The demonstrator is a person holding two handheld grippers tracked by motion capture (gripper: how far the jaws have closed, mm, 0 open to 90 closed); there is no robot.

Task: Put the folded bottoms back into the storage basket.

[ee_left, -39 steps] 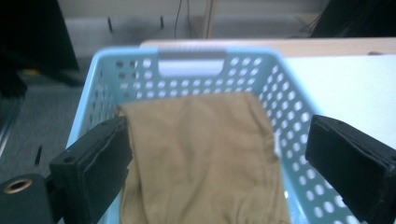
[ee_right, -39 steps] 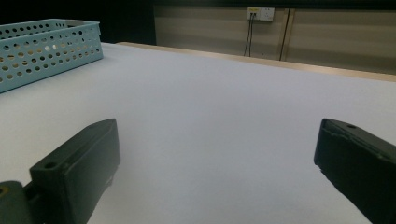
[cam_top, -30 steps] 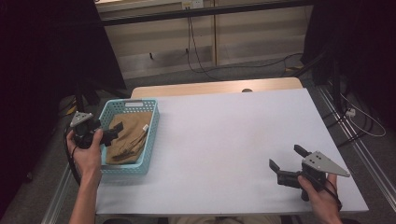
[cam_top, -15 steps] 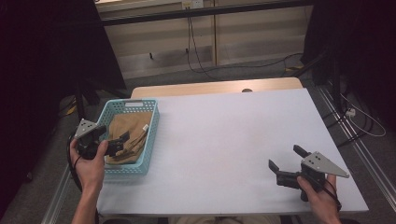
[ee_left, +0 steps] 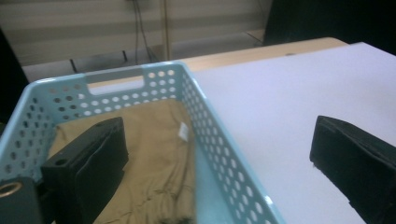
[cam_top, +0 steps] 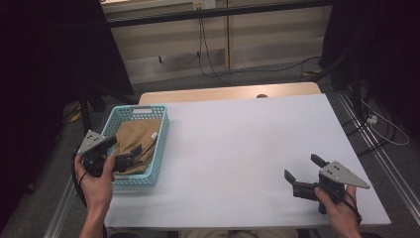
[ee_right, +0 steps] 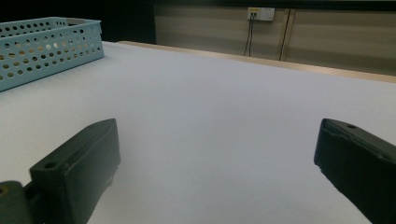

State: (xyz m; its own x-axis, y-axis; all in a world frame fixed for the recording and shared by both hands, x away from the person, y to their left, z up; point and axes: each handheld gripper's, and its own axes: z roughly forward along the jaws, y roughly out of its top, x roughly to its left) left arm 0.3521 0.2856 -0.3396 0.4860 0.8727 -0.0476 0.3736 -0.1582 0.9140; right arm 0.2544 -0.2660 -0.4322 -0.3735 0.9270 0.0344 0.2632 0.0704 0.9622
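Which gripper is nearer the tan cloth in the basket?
Left. The left gripper hangs open over the tan cloth in the blue basket; the right gripper sits open across the table.

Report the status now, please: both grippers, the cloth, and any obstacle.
Left gripper open, over the near end of the basket. Right gripper open, over bare table. Brown cloth folded inside basket, not gripped. Basket wall stands between the left jaws.

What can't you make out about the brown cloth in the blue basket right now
- Brown cloth, high view: near end hidden behind the left gripper.
- White tag, left gripper view: print too small to read.
- Blue basket, left gripper view: near end cut off by the bottom edge.
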